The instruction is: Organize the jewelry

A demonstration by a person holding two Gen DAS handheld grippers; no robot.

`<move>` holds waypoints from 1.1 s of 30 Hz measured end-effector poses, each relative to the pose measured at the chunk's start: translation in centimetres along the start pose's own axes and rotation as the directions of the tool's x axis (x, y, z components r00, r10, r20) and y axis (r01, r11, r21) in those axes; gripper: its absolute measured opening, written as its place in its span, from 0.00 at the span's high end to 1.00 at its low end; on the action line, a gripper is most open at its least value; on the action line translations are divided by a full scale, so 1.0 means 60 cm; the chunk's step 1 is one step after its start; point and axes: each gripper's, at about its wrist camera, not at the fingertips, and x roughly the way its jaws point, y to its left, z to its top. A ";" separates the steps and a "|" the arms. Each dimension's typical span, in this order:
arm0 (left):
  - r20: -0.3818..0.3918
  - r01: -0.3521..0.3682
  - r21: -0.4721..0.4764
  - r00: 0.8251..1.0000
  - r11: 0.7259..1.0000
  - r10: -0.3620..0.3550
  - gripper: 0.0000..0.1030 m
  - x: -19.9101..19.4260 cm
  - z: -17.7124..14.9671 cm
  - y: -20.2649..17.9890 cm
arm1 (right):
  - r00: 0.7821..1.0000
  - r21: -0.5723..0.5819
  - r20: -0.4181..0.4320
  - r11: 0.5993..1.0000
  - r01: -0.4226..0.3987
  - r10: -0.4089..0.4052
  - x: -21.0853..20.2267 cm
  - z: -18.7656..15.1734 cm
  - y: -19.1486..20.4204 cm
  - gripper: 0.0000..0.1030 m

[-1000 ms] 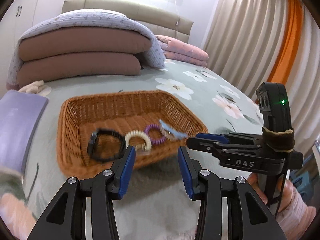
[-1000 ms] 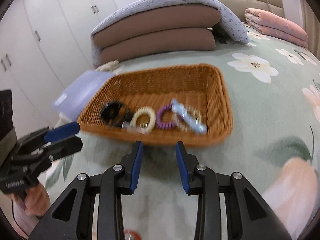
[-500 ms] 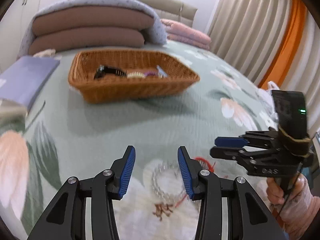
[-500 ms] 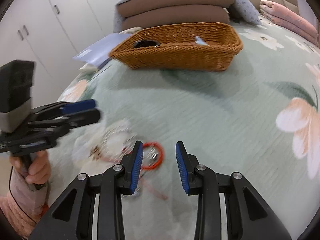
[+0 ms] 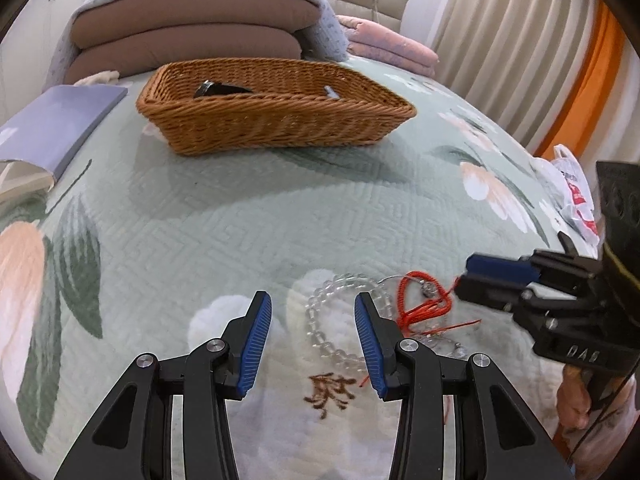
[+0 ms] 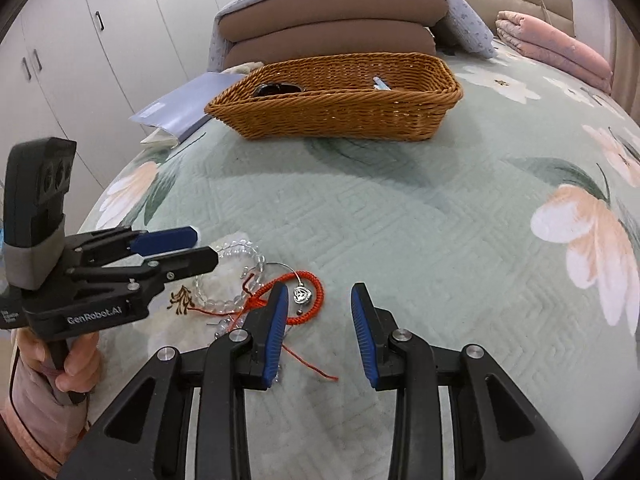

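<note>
A clear bead bracelet (image 5: 320, 322) lies on the green floral bedspread, and part of it shows between the fingers of my left gripper (image 5: 313, 342). Those jaws are closing, but the pads do not touch the beads. A red cord bracelet (image 6: 310, 276) with a silver charm (image 6: 302, 295) lies just ahead of my right gripper (image 6: 318, 320), beside its left pad. That gripper is open and holds nothing. Each gripper shows in the other's view: the left gripper (image 6: 206, 248) over the beads (image 6: 250, 252), the right gripper (image 5: 464, 280) by the red cord (image 5: 424, 306). The wicker basket (image 5: 276, 128) stands farther back.
The basket (image 6: 340, 120) holds a black band (image 6: 280, 89) and a pale blue clip (image 6: 382, 84). A lavender book (image 5: 60, 124) lies to its left and stacked brown bedding (image 5: 188, 36) lies behind. A plastic bag (image 5: 572, 192) sits at the bed's right edge. White wardrobes (image 6: 80, 40) stand on the left.
Both grippers have pulled back from the basket and come down low over the near bedspread. The bead and red cord bracelets have come into view under them.
</note>
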 end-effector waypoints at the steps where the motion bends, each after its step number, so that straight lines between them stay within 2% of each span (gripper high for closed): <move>1: -0.006 0.000 -0.005 1.000 1.000 0.000 0.58 0.002 -0.001 0.002 | 1.000 -0.009 0.001 1.000 -0.016 0.016 -0.001 0.000 0.005 0.65; 5: -0.006 -0.002 -0.002 1.000 1.000 0.002 0.59 0.003 -0.001 0.001 | 0.999 -0.084 0.001 0.996 -0.039 0.039 -0.004 -0.012 0.039 0.65; 10: -0.014 -0.014 -0.001 1.000 1.000 0.014 0.64 0.008 -0.001 0.002 | 0.998 -0.181 -0.006 0.982 0.057 -0.059 0.017 -0.025 0.069 0.65; 12: -0.017 -0.014 -0.007 1.000 1.000 0.014 0.71 0.010 -0.001 0.004 | 0.997 -0.207 -0.009 0.976 0.071 -0.074 0.025 -0.024 0.076 0.67; 15: -0.022 -0.009 -0.019 1.000 1.000 0.008 0.74 0.011 -0.001 0.009 | 0.992 -0.263 -0.031 0.958 0.113 -0.125 0.043 -0.023 0.088 0.76; 20: -0.034 0.014 -0.009 0.999 1.000 -0.015 0.74 0.015 -0.003 0.006 | 0.990 -0.304 -0.027 0.944 0.126 -0.141 0.034 -0.036 0.093 0.94; 23: -0.034 0.008 0.003 0.999 1.000 -0.008 0.74 0.015 -0.004 0.001 | 0.990 -0.285 -0.005 0.949 0.137 -0.144 0.015 -0.040 0.084 0.94; 28: -0.031 0.006 0.007 1.000 1.000 -0.006 0.74 0.013 -0.004 -0.002 | 0.995 -0.191 0.038 0.976 0.101 -0.096 -0.044 -0.037 0.046 0.94; 30: -0.031 0.006 0.008 1.000 1.000 -0.006 0.74 0.013 -0.005 -0.002 | 0.997 -0.131 0.057 0.990 0.056 -0.048 -0.068 -0.034 0.025 0.94; 31: -0.031 0.006 0.008 1.000 1.000 -0.006 0.74 0.013 -0.005 -0.002 | 0.998 -0.089 0.059 0.996 -0.004 0.009 -0.079 -0.031 0.012 0.94; 32: -0.031 0.006 0.009 0.999 1.000 -0.006 0.74 0.013 -0.005 -0.002 | 0.991 -0.017 0.062 0.993 -0.117 0.118 -0.089 -0.028 -0.010 0.94; 33: -0.031 0.006 0.010 1.000 1.000 -0.005 0.74 0.013 -0.005 -0.003 | 0.983 0.021 0.067 0.985 -0.170 0.168 -0.094 -0.027 -0.023 0.94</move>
